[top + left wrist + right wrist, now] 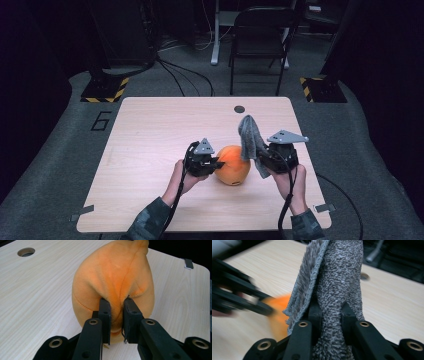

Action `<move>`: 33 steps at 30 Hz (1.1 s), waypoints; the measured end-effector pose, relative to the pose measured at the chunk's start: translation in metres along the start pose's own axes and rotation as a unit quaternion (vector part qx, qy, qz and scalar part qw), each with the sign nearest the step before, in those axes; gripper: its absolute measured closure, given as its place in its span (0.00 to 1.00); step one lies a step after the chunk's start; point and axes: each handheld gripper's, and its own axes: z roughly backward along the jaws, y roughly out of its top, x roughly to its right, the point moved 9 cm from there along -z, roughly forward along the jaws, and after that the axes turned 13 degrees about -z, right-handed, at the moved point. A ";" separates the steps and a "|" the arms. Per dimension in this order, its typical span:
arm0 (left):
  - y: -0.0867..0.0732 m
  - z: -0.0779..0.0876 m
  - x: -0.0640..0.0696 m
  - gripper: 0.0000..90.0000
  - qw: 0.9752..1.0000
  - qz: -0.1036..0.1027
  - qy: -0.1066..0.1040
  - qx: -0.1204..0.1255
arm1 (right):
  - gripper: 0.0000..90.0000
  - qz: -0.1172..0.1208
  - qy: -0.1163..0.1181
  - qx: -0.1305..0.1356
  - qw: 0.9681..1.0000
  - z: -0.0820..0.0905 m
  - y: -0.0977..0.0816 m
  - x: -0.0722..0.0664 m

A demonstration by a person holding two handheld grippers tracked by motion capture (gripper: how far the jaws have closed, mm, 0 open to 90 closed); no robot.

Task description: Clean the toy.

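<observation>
Yielding softly, the orange plush toy (233, 165) on the wooden table (150, 130) is being pinched by the left gripper (216, 164), while the limp grey cloth (248, 137) is being clamped in the right gripper (261, 159).

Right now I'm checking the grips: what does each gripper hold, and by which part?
The left gripper pinches a fold of the orange plush toy at its near side. The right gripper clamps the grey cloth at a bunched part, most of it standing above the jaws.
</observation>
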 end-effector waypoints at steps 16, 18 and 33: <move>-0.002 -0.007 0.003 0.87 1.000 -0.006 -0.006 0.006 | 0.86 0.058 -0.043 -0.077 0.994 -0.054 -0.038 -0.019; -0.002 -0.009 0.003 0.87 1.000 -0.005 -0.009 0.008 | 0.86 0.038 -0.047 -0.074 0.995 -0.052 -0.039 -0.008; -0.006 -0.007 -0.003 0.86 1.000 0.015 -0.009 0.015 | 0.85 0.001 -0.045 -0.030 0.999 -0.026 -0.023 0.024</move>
